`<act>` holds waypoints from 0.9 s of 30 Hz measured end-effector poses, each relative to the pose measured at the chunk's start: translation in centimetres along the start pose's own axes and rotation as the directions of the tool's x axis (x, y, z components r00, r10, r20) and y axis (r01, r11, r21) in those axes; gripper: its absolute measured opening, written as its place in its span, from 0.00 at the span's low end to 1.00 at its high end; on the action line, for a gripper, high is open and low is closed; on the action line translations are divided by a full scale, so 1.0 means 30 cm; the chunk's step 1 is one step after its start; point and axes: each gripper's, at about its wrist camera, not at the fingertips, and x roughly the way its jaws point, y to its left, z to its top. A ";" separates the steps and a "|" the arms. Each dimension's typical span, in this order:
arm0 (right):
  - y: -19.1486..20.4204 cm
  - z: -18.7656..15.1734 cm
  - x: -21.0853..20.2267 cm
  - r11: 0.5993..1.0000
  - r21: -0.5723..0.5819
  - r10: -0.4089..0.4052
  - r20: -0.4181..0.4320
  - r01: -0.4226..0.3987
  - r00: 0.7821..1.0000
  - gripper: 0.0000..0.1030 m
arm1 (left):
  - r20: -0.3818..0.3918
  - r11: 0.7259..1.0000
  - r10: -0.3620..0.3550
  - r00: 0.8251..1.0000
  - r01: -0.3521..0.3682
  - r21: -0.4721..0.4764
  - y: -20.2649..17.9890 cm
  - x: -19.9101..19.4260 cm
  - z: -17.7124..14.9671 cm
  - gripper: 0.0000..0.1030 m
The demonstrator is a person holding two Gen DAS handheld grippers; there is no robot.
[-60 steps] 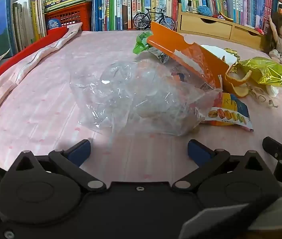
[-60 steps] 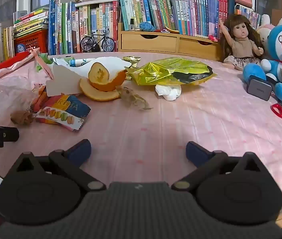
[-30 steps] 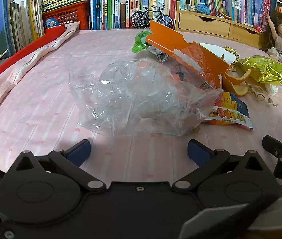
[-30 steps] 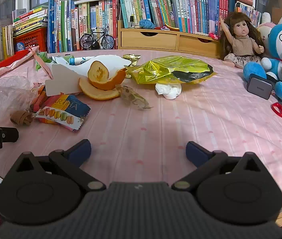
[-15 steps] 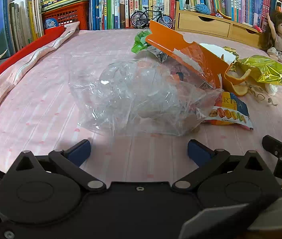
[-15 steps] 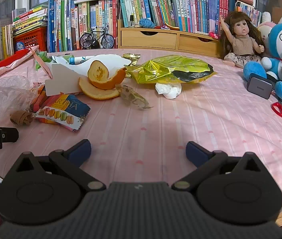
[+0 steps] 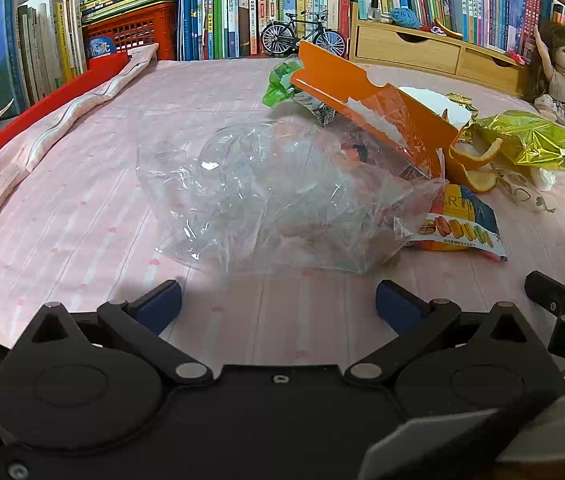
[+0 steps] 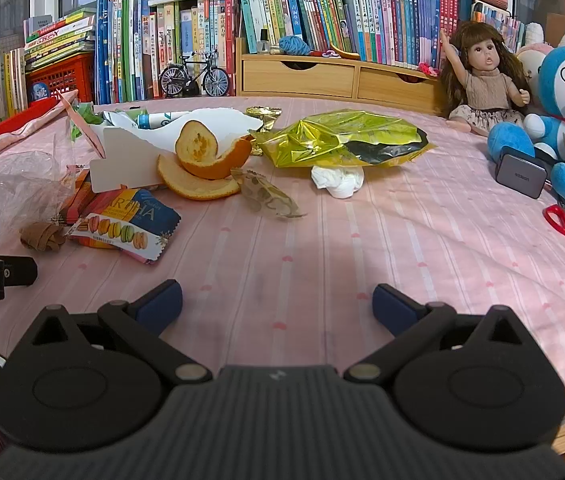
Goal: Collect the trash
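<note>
Both tools hang low over the pink-clothed surface (image 8: pixel 402 216), apparently to size up the litter; the left tool (image 7: pixel 278 300) has its jaws spread wide and empty, facing the clear plastic bag (image 7: pixel 274 196) just ahead, probably meant to receive the trash; the right tool (image 8: pixel 277 300), likewise agape and holding nothing, faces the macaron wrapper (image 8: pixel 126 232), orange peel (image 8: pixel 206 160) and yellow foil bag (image 8: pixel 342 140), all lying loose near the bag.
</note>
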 end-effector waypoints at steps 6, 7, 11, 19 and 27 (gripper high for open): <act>0.000 0.000 -0.001 1.000 0.000 0.000 -0.001 0.000 1.000 1.00 | 0.001 1.000 0.000 1.000 0.000 0.000 0.000 0.000 -0.001 1.00; 0.000 0.000 0.000 1.000 0.000 0.000 0.000 0.000 1.000 1.00 | 0.001 1.000 0.000 1.000 0.000 0.000 0.000 0.000 -0.001 1.00; 0.000 0.000 -0.001 1.000 0.000 0.000 -0.002 0.000 1.000 1.00 | 0.000 1.000 0.000 1.000 0.000 0.000 0.000 0.000 -0.001 1.00; 0.000 0.001 0.000 1.000 0.001 0.000 -0.003 0.000 1.000 1.00 | -0.001 1.000 0.000 1.000 0.000 0.000 0.000 0.000 -0.001 1.00; 0.001 -0.005 0.002 1.000 0.002 0.000 0.000 0.000 1.000 1.00 | 0.000 1.000 0.005 1.000 -0.005 -0.005 -0.005 0.000 -0.002 1.00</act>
